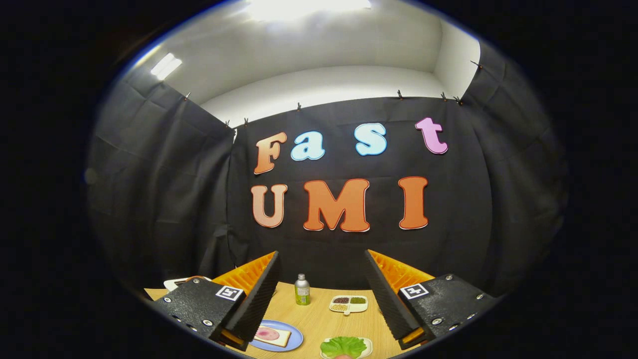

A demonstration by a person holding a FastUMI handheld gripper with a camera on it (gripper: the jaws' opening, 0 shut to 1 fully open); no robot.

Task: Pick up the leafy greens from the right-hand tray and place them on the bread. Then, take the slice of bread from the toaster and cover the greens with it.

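A small bottle [301, 289] stands on the wooden bench [319, 319], with a divided dish [349, 303] of seeds just beside it. The tongs [321, 299] hang above the bench, spread wide and holding nothing. Nearer than the bottle, a blue plate [294, 339] carries the bread [273, 335]; beside that plate, the leafy greens [344, 345] lie in their tray [368, 347].

Hand-held gripper [321, 294] — textured housings, silver screws, square tag markers, ribbed fingers
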